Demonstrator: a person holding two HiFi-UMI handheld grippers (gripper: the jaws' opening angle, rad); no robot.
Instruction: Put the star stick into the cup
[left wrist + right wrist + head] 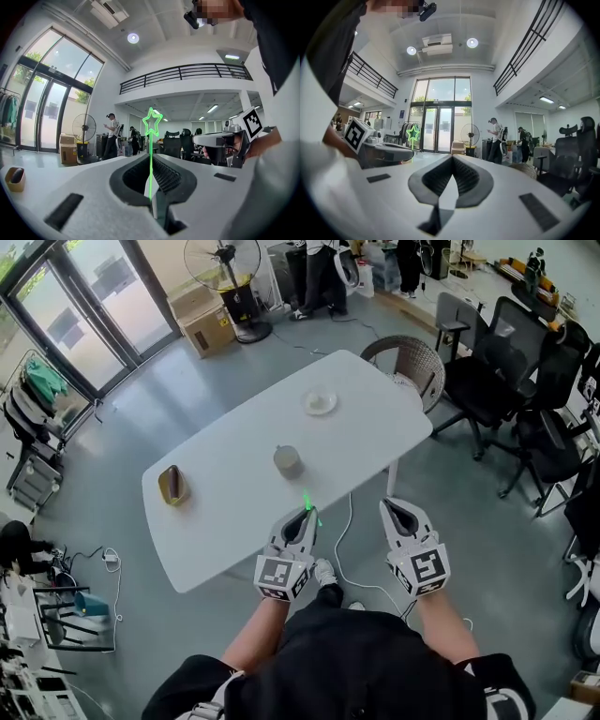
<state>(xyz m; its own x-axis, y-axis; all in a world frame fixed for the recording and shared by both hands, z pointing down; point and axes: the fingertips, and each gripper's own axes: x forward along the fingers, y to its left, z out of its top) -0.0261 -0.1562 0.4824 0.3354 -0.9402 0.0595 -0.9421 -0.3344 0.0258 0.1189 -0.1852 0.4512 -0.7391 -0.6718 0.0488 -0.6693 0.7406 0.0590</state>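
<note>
A bare grey floor (pixel 187 390) lies open round the long white table with rounded corners (pixel 234 442), except at the far right end, where a woven tub chair (pixel 412 357) stands against it and black office chairs (pixel 511 381) crowd beyond. The table top is mostly free. The left gripper (pixel 305 514) hangs at the table's near long edge, and the right gripper (pixel 395 506) is beside it, off the table's corner, over the floor. Near the table's middle, well in from every edge, stands the short grey cylindrical cup (pixel 288 461). A brown oblong dish (pixel 172 485) sits near the left end and a small white saucer (pixel 320 402) towards the far side.

The left gripper's jaws are clamped on the thin glowing green star stick (pixel 151 140), held upright with the star on top, near the cup but apart from it. Whether the star overhangs the table edge is hard to judge from above. The right gripper's jaws are closed together, with nothing between them.
</note>
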